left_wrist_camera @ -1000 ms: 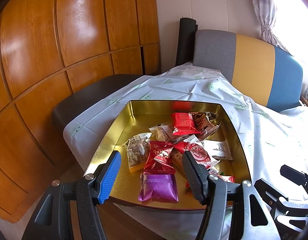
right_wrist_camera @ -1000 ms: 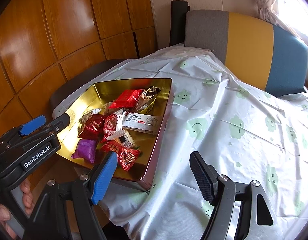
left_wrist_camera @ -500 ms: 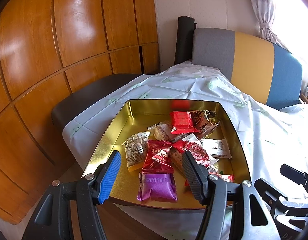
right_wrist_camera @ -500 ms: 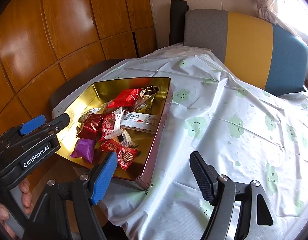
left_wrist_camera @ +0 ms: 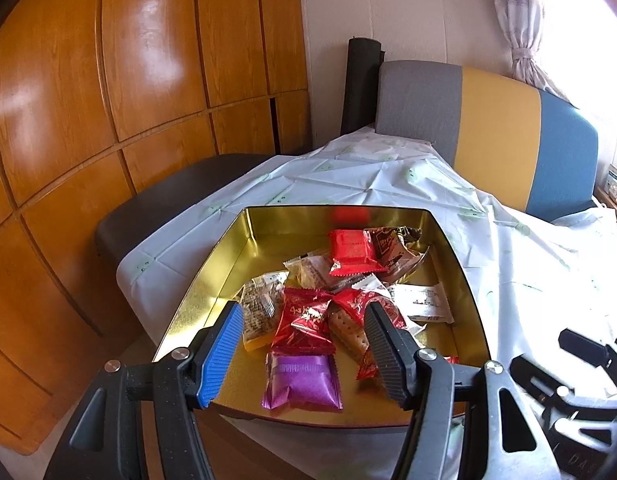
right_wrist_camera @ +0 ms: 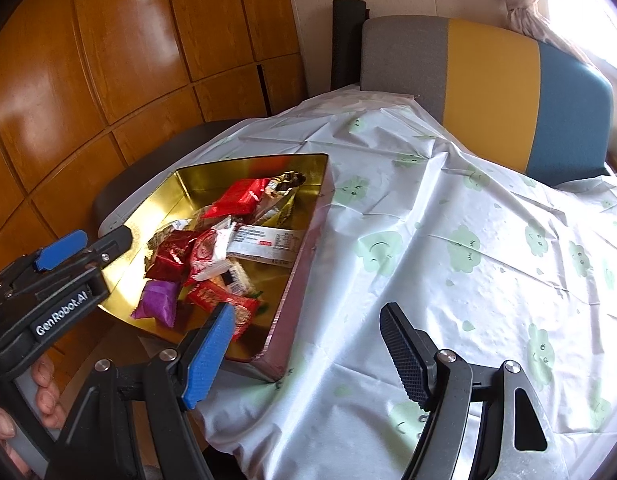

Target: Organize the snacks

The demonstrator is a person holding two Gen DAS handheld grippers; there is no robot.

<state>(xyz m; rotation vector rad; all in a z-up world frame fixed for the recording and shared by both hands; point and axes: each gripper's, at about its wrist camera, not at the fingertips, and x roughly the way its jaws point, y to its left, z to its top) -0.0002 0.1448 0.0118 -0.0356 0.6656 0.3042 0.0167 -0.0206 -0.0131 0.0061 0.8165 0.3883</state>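
A gold tin box point(left_wrist_camera: 244, 248) point(right_wrist_camera: 176, 184) sits at the table's near left corner with several wrapped snacks inside. A purple packet point(left_wrist_camera: 302, 382) point(right_wrist_camera: 158, 302) lies nearest the front, dark red packets point(left_wrist_camera: 304, 322) behind it, and a bright red packet point(left_wrist_camera: 350, 246) point(right_wrist_camera: 238, 198) at the back. My left gripper point(left_wrist_camera: 302, 354) is open and empty, hovering over the tin's front edge above the purple packet. It also shows in the right wrist view point(right_wrist_camera: 82, 250). My right gripper point(right_wrist_camera: 308, 354) is open and empty, above the tablecloth just right of the tin's near corner.
A white tablecloth point(right_wrist_camera: 448, 220) with green prints covers the table. A grey, yellow and blue seat back point(right_wrist_camera: 488, 92) stands behind it. A dark chair seat point(left_wrist_camera: 164, 204) and wooden wall panels point(left_wrist_camera: 108, 80) are at the left.
Both grippers have drifted slightly; the tin and snacks sit a little lower and closer in the left view. Nothing was taken hold of.
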